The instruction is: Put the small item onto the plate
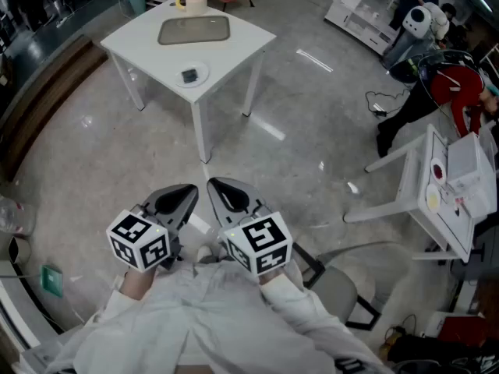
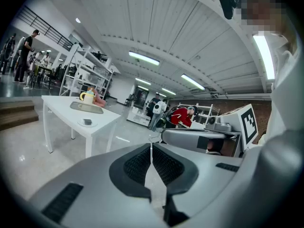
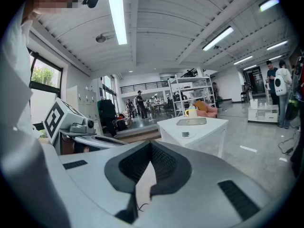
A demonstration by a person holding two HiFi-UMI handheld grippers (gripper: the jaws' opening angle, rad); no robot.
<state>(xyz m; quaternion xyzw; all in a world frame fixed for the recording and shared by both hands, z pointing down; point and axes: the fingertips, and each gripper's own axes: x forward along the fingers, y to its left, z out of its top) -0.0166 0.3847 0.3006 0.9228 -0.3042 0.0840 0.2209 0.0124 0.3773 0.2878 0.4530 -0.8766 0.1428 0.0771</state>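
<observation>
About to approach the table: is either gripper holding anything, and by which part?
Nothing is held. The left gripper and the right gripper are both shut with nothing between their jaws.

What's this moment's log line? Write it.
left gripper: shut, empty | right gripper: shut, empty | small item: on plate | both: short of table

Small dark item (image 1: 190,75) flat on white plate (image 1: 205,71) at front corner of table (image 1: 242,36)

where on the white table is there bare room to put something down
Bare: the table corner left of the tray, and the corner right of it. Crowded: the near corner holds the plate, the far one the mug.
</observation>
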